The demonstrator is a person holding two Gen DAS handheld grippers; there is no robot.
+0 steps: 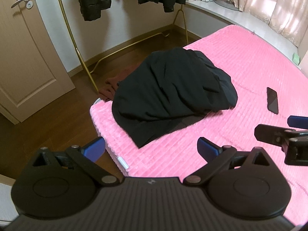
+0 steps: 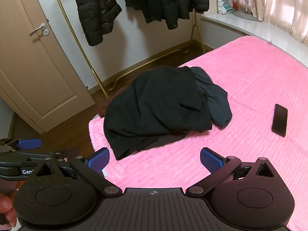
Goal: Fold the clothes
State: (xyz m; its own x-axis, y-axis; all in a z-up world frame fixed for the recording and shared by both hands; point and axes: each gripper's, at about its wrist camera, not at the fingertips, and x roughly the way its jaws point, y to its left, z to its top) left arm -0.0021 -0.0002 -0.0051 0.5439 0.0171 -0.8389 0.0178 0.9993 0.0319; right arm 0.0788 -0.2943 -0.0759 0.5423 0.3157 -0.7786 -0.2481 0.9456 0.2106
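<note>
A heap of black clothes point(image 1: 169, 94) point(image 2: 159, 107) lies crumpled on the near left corner of the pink bed point(image 1: 240, 61) point(image 2: 250, 80). A dark red garment point(image 1: 111, 88) pokes out behind the heap at the bed's edge. My left gripper point(image 1: 151, 148) hovers open in front of the heap, nothing between its blue pads. My right gripper point(image 2: 155, 160) is also open and empty, just short of the heap's near hem. The right gripper shows at the right edge of the left wrist view, and the left one at the left edge of the right wrist view.
A black phone point(image 1: 272, 100) point(image 2: 280, 120) lies on the bed right of the heap. Black padded jackets point(image 2: 96, 9) hang on a gold clothes rack point(image 1: 84, 65) by the wall. A beige door point(image 1: 25, 53) stands at left, curtains point(image 1: 279, 5) at right.
</note>
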